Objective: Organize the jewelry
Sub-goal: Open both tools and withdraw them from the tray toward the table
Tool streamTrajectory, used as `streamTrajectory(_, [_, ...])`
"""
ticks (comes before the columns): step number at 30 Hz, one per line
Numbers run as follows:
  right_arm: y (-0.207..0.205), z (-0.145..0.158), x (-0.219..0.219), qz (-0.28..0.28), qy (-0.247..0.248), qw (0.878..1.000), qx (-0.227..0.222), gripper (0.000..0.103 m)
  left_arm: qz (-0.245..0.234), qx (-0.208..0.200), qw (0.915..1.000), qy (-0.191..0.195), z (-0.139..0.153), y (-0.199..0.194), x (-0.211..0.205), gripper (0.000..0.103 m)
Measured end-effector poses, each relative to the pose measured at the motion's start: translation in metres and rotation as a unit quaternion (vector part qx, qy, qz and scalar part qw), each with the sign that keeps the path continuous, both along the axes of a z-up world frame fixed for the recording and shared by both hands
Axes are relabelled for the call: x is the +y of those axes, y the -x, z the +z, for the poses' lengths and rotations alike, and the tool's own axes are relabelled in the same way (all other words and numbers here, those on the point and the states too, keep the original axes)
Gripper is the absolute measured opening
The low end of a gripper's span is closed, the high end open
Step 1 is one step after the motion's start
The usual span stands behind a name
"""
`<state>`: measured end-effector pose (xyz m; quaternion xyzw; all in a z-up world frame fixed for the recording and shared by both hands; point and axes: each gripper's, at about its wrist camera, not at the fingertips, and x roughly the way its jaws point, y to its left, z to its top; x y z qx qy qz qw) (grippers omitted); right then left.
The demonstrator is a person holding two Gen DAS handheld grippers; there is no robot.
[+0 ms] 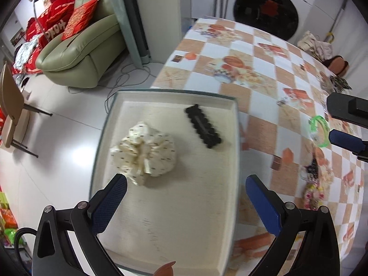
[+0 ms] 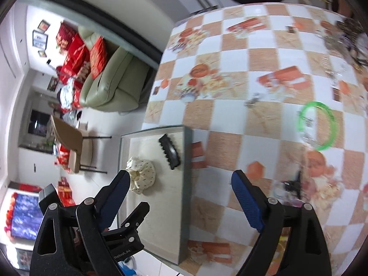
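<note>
A shallow cream tray (image 1: 226,161) sits at the corner of the desk (image 1: 260,87), which is covered in an orange-and-white checked cloth. Two pieces lie in the tray: a cream dotted scrunchie (image 1: 143,151) toward the side away from the rest of the desk, and a black scalloped hair clip (image 1: 202,126) nearer the far rim, apart from the scrunchie.

Out on the cloth, well apart from the tray, lies a green ring-shaped bracelet (image 2: 317,125) with some small clear or silvery bits inside it and beside it. A small silvery piece (image 2: 251,102) lies farther back on the cloth, and a blurred cluster of dark and pale pieces (image 1: 315,179) lies nearer the front edge.

The left gripper (image 1: 186,203) hangs above the tray, its blue-padded fingers (image 1: 110,207) spread wide with nothing between them. The right gripper (image 2: 179,197) hangs over the tray's edge and the cloth, fingers (image 2: 247,203) likewise released and empty.

Beyond the desk are a green sofa (image 1: 85,46) with red cushions, a washing machine (image 1: 266,11) and a chair (image 2: 69,145).
</note>
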<state>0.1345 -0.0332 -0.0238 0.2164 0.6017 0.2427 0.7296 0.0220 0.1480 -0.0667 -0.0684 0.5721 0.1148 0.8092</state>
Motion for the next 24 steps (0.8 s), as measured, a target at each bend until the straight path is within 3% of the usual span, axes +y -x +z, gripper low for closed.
streamTrajectory(15, [0.023,-0.010,-0.133,-0.110,0.063,0.992,-0.007,0.092,-0.072,0.015,0.9973,-0.001,-0.002,-0.016,-0.077,0.103])
streamTrajectory(24, [0.023,-0.027,-0.185,-0.127,0.103,0.986,0.023,0.092,-0.095,0.032,0.9949,0.010,-0.017,-0.039,-0.109,0.103])
